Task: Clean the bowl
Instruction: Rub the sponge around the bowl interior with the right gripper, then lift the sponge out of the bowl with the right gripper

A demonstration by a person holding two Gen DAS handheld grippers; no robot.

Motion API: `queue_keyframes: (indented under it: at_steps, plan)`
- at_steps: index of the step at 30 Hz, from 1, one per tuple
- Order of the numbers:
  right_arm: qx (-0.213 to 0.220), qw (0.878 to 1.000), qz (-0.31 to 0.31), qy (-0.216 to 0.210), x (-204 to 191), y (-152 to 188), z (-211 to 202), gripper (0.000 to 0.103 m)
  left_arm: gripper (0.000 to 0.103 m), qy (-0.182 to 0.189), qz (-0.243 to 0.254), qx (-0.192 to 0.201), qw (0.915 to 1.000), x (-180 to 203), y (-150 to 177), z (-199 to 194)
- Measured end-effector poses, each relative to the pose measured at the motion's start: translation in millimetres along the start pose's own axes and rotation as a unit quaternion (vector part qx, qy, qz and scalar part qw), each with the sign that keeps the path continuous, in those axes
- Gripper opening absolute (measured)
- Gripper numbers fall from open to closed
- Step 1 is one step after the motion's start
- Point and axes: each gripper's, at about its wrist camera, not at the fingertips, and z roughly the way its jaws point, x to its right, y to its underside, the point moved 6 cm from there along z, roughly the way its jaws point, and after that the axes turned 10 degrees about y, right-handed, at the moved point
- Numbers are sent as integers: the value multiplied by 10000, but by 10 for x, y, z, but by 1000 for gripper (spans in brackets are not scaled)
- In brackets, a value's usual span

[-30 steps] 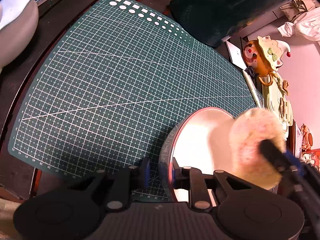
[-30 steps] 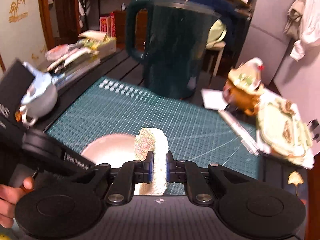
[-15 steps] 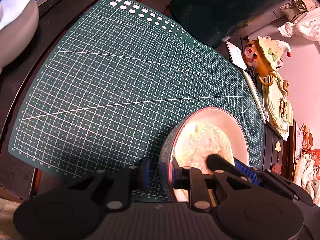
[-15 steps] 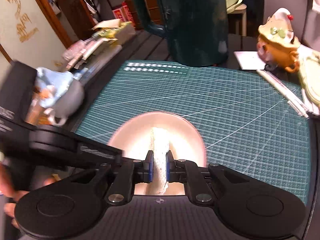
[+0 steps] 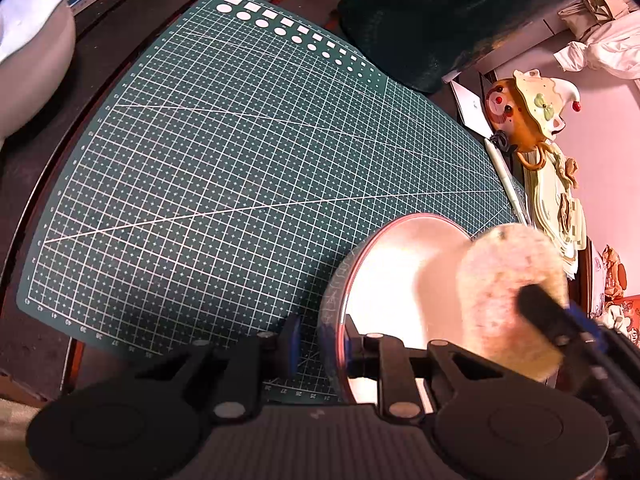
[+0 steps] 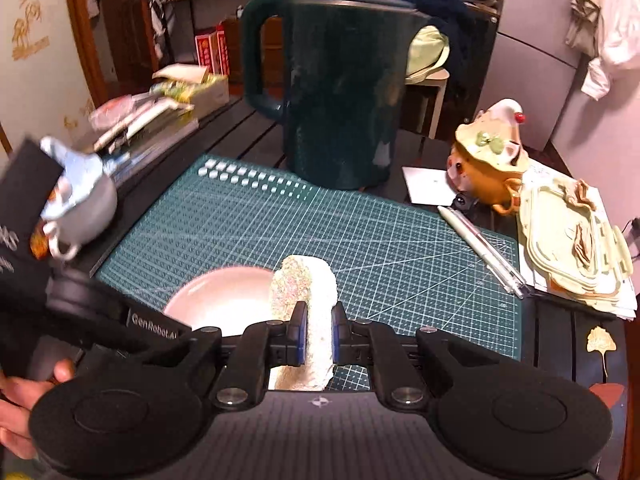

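Note:
A pale pink bowl (image 5: pixel 394 280) stands on the green cutting mat (image 5: pixel 240 168) near its front right corner. My left gripper (image 5: pixel 320 344) is shut on the bowl's near rim, one finger outside and one inside. A fluffy cream sponge (image 5: pixel 508 296) is pinched in my right gripper (image 6: pixel 316 334), which is shut on it. The sponge (image 6: pixel 304 284) sits at the right edge of the bowl (image 6: pixel 220 300), raised over the rim. The left gripper's body (image 6: pixel 100 316) and a hand (image 6: pixel 24 392) show at the lower left of the right wrist view.
A tall dark green jug (image 6: pixel 340 92) stands behind the mat. A grey teapot (image 6: pixel 80 204) is at the left. An orange figurine pot (image 6: pixel 492 160), pens (image 6: pixel 480 248) and a stack of pale lids (image 6: pixel 576 240) crowd the right side.
The sponge was down inside the bowl half a second ago. It has since come back up to the bowl's right rim, about where it was one second ago. The left gripper kept still.

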Motion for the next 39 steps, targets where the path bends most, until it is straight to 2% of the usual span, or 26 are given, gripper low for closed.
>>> queue_keyframes:
  at_steps: [6,14,20,23,32,35,39]
  plan:
    - [-18,9980,329,-545,35,-34,-104,10,20,8,15,-12,10000,-19,-11,1]
    - [-257,9947,243,-962,-230,63,39,10,20,15,32,-31,10000,-25,-13,-6]
    - [-563,9950,12,-826,-402,243,321,10,20,20,12,-42,10000,-12,-15,-8]
    - [-566,9971,-177,-478,-368,261,357,10,20,20,23,-36,10000,-18,-15,-12]
    - [-137,9997,-197,-65,-140,110,99,10,21,18,42,-42,10000,-16,-26,-27]
    - [-4,9999,-47,-115,-47,34,0,10,21,12,27,-30,10000,-3,-22,-29]
    - [7,9976,346,-597,43,-34,-90,10,21,21,8,-36,10000,-7,-35,-32]
